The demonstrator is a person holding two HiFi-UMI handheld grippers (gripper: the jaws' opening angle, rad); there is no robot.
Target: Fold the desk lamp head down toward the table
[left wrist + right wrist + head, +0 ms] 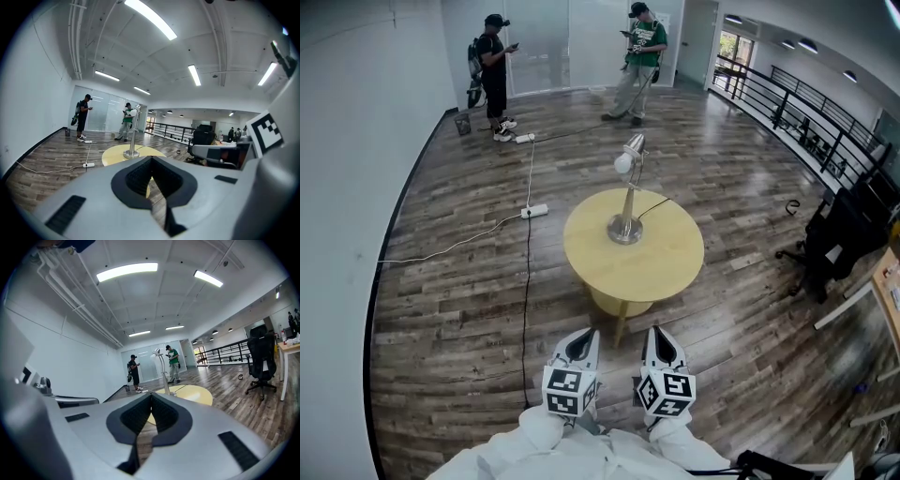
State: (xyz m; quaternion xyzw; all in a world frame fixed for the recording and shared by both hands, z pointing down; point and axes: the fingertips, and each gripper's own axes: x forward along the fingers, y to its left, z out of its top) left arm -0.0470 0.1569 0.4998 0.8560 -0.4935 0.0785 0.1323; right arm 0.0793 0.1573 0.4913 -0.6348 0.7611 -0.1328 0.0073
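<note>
well, the desk lamp [629, 195] stands upright at the middle of the round table [581, 258], its head [627, 156] raised, well ahead of both grippers. left gripper [581, 342] and right gripper [662, 342] are clenched on nothing. looks like the approach; next they'd need to close in and part jaws for the head.

Polished metal desk lamp [630, 195]; smooth pale wood table [661, 270]; glossy plank floor [459, 305]

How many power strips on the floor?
2. One white power strip left of the round yellow table; the other farther back by the person in black. More may be hidden.
</note>
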